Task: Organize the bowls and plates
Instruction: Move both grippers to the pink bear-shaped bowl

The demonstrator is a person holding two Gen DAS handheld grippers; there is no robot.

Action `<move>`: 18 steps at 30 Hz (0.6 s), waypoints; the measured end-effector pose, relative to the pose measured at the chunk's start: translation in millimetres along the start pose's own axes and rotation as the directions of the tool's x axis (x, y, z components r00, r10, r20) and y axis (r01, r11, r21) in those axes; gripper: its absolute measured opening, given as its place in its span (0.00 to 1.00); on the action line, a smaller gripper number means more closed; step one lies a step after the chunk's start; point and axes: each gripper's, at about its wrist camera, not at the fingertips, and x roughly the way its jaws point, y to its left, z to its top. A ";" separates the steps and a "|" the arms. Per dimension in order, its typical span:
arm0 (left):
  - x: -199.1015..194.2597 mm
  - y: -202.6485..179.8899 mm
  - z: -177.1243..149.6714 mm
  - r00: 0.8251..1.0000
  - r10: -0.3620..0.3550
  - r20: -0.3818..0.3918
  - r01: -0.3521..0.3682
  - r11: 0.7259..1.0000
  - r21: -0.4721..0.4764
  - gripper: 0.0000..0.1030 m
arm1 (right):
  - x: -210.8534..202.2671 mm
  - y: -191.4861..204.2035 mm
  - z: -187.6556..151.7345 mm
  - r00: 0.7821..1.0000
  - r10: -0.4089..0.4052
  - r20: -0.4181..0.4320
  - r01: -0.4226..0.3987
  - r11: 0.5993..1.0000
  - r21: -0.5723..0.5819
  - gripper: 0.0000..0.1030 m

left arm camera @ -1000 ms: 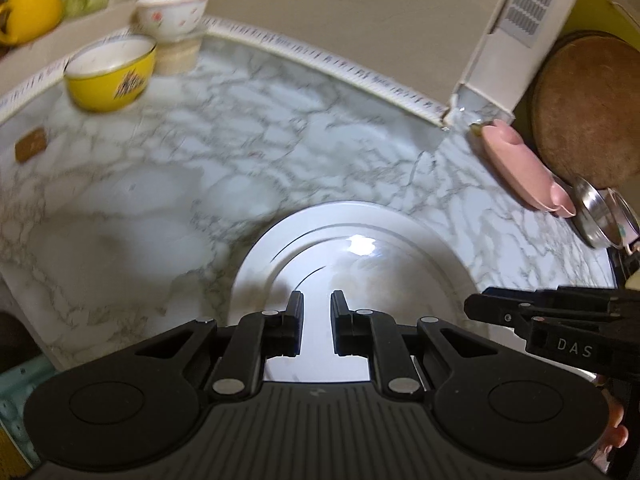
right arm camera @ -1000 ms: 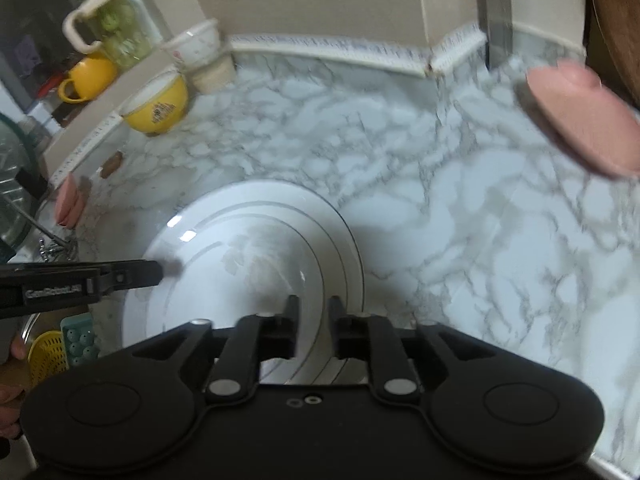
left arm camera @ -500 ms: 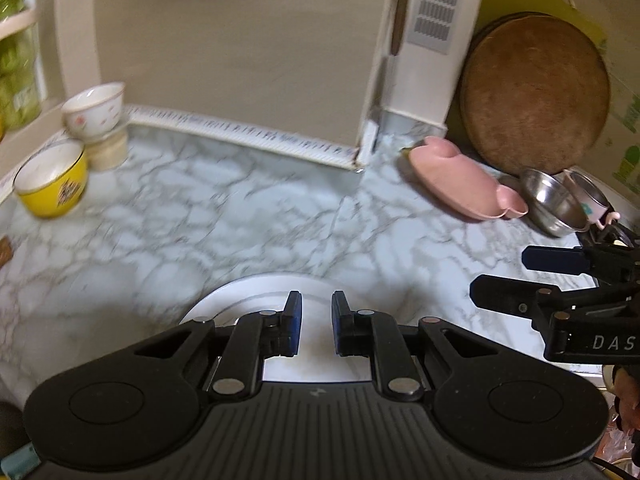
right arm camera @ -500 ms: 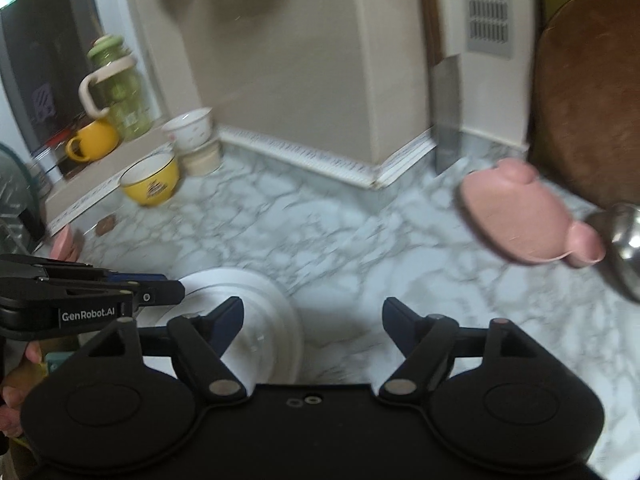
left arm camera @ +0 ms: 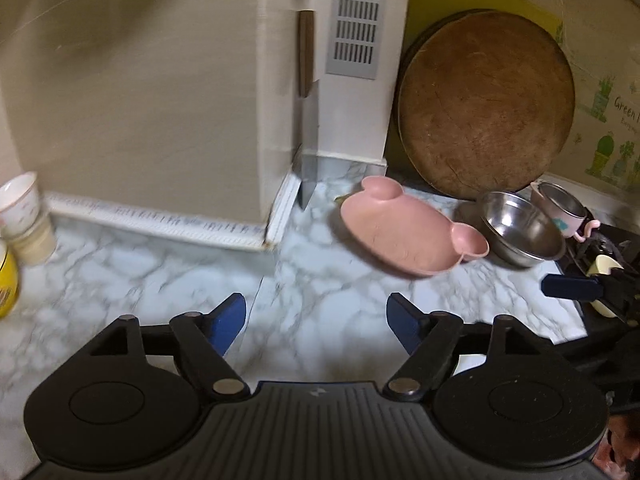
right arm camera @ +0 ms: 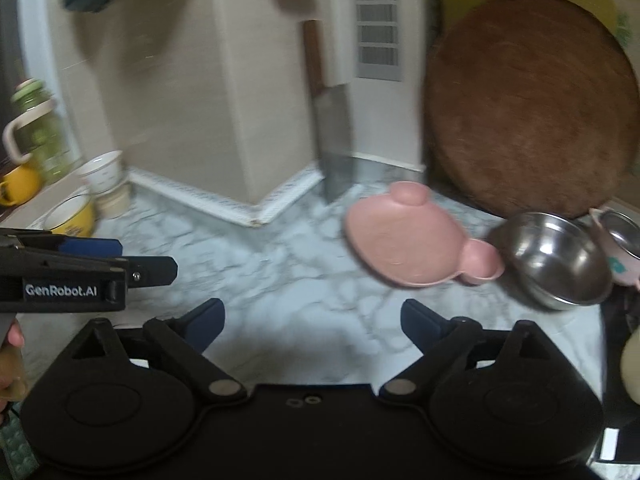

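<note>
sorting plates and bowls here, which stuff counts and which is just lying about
For the job:
pink bear-shaped plate
steel bowl
yellow bowl
white bowl

Lying about:
round wooden board
cleaver
pink cup
green-lidded jar
yellow mug

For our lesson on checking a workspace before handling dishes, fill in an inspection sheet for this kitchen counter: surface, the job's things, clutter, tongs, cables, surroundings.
Surface: marble-look counter, no spills seen.
Job's things: pink plate flat on the counter; steel bowl tilted beside it; pink cup behind the bowl; yellow bowl and white bowl at far left.
Clutter: cleaver upright against the wall; round board leaning at the back; jar and yellow mug on the ledge.
Tongs: left tongs and right tongs both opening, nothing between them.
Cables: nothing seen.
Surroundings: beige wall corner, vent grille.
</note>
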 end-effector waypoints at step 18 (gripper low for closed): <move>120.4 -40.3 64.7 0.999 -0.023 -0.048 0.027 0.996 0.086 0.75 | 63.0 -79.2 11.6 0.984 -0.158 -0.084 0.168 0.976 0.135 0.98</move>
